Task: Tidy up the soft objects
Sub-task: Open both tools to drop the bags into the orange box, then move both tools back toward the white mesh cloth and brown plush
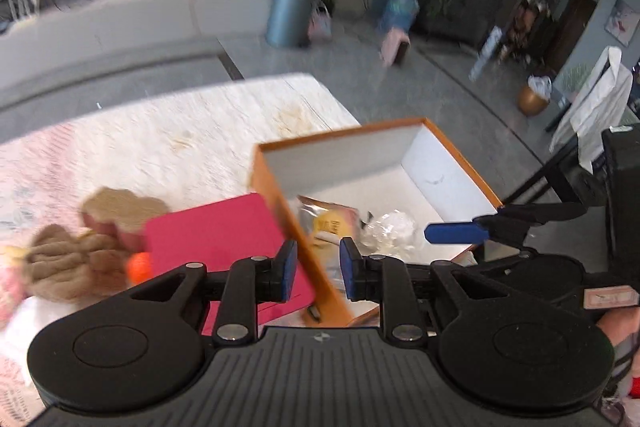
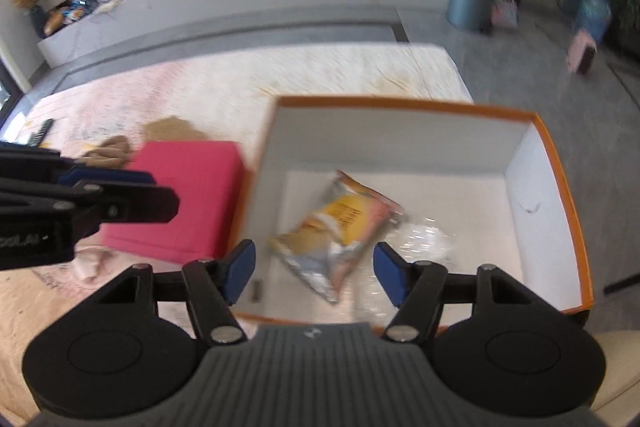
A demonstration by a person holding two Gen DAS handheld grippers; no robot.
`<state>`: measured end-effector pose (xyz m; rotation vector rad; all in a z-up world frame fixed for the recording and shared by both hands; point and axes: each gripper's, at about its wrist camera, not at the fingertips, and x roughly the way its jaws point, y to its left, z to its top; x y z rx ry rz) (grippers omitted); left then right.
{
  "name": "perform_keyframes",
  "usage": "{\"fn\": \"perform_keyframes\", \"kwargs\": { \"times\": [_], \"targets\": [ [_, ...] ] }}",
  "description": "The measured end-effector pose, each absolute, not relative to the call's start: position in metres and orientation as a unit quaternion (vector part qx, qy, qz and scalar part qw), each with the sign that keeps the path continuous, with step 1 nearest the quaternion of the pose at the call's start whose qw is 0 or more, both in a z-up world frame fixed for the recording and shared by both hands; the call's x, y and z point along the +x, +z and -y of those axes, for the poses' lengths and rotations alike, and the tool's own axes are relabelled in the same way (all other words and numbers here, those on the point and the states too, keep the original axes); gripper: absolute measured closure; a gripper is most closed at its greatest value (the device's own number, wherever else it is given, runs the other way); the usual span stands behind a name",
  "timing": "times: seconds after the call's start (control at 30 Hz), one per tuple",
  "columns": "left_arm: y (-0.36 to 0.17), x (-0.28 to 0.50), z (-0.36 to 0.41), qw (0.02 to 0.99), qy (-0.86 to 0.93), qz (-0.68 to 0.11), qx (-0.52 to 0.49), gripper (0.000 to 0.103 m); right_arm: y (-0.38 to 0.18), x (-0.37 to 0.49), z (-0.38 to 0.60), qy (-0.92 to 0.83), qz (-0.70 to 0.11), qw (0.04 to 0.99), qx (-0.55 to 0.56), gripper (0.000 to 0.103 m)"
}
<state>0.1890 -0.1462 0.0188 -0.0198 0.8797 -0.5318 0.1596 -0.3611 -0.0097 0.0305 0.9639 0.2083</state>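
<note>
My left gripper [image 1: 318, 269] straddles the orange box [image 1: 280, 203] wall, fingers spread, not pinching. My right gripper [image 2: 314, 267] hovers spread above the snack bag [image 2: 340, 231] lying inside the box beside clear plastic wrap [image 2: 424, 239]. Its print blurs beyond reading.

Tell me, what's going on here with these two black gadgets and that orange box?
A person holds a gripping tool in each hand, tidying soft things on a covered table. The right tool is open above the orange box, where a snack bag and some clear plastic wrap already lie. The left tool is open astride the box's near wall. A pink box sits beside it, and brown plush items wait outside.
</note>
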Motion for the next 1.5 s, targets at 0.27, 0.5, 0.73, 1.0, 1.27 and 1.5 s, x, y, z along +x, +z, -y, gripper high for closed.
{"fn": "perform_keyframes", "kwargs": {
  "times": [0.27,0.5,0.73,1.0,1.27,1.5],
  "targets": [
    [0.007,0.138,0.067,0.898,-0.203,-0.388,-0.052,0.077,-0.005,0.109,0.285,0.112,-0.406,0.907,0.020,0.034],
    [-0.013,0.112,-0.007,0.906,-0.149,-0.387,-0.083,0.077,-0.020,0.084,0.229,0.108,-0.389,0.914,0.027,0.034],
    [-0.036,0.096,-0.065,0.909,-0.102,-0.386,-0.117,0.077,-0.041,0.081,0.187,0.108,-0.380,0.919,0.005,0.034],
    [-0.052,0.106,-0.100,0.903,-0.072,-0.402,-0.134,0.066,-0.063,0.099,0.146,0.146,-0.399,0.904,-0.040,0.035],
    [-0.076,0.148,-0.125,0.889,-0.051,-0.429,-0.153,0.045,-0.077,0.140,0.109,0.162,-0.403,0.897,-0.077,0.039],
    [-0.104,0.181,-0.142,0.863,-0.033,-0.461,-0.205,0.038,-0.095,0.185,0.078,0.186,-0.415,0.886,-0.090,0.057]
  ]
}}
